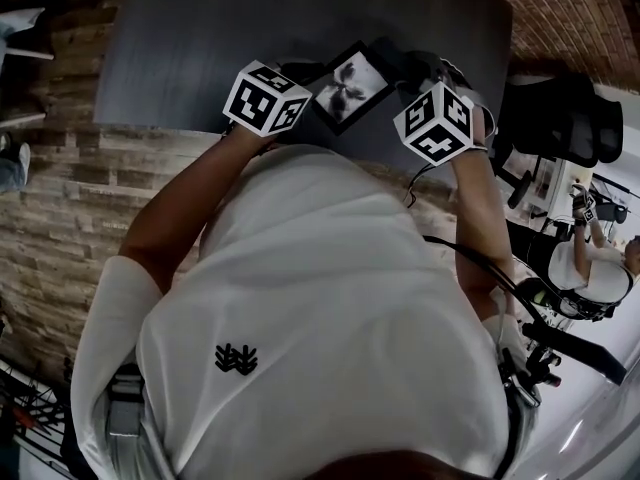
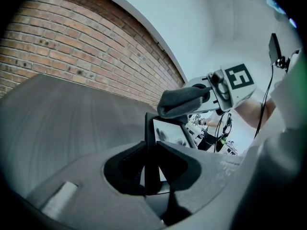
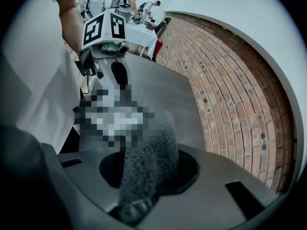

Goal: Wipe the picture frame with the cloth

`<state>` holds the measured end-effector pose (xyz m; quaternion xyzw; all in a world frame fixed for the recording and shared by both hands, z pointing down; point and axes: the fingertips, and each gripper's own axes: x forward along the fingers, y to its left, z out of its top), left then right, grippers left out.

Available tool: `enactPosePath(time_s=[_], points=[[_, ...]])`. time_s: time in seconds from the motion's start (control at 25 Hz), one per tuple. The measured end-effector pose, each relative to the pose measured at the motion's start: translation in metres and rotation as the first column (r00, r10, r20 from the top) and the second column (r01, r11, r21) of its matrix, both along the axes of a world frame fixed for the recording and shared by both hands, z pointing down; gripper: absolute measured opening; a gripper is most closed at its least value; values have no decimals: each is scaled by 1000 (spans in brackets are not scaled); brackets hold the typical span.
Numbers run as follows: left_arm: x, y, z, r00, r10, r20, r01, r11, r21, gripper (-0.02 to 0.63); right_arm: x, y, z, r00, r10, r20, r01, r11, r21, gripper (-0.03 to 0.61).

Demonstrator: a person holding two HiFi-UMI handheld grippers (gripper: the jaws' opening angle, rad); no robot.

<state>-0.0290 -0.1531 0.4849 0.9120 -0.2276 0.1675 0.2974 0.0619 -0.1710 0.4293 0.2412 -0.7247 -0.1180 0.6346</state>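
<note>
In the head view a black picture frame [image 1: 349, 84] with a black-and-white print is held in the air above the dark grey table [image 1: 190, 48]. My left gripper [image 1: 303, 80] is shut on the frame's left edge. In the left gripper view its jaws [image 2: 149, 153] pinch the thin black frame [image 2: 169, 132] edge-on. My right gripper [image 1: 403, 65] is shut on a dark grey cloth [image 1: 392, 56], which rests against the frame's upper right corner. The fuzzy cloth [image 3: 149, 158] fills the right gripper's jaws [image 3: 146, 172]. From the left gripper view the cloth [image 2: 183, 101] lies over the frame's top.
A red brick wall [image 1: 565, 8] runs behind the table. Pale stone cladding [image 1: 60, 188] lies left of the table. A black office chair [image 1: 560, 118] and another person [image 1: 590, 263] at a white table are at the right.
</note>
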Motion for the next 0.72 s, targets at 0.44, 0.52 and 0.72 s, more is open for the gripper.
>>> enactPosePath(time_s=[0.44,0.52,0.72], points=[[-15,-37,7,995,-93,19,94,995,-25,75,18,1,5,998,44,49,-44,999,-8,91],[-15,-45,8,994,-111,16,112,993,-34,75,18,2,6,997,45,65,-44,999,-16,91],[-15,-58,7,990,-141,16,141,989,-46,75,8,10,11,991,39,128,-32,998,-54,91]])
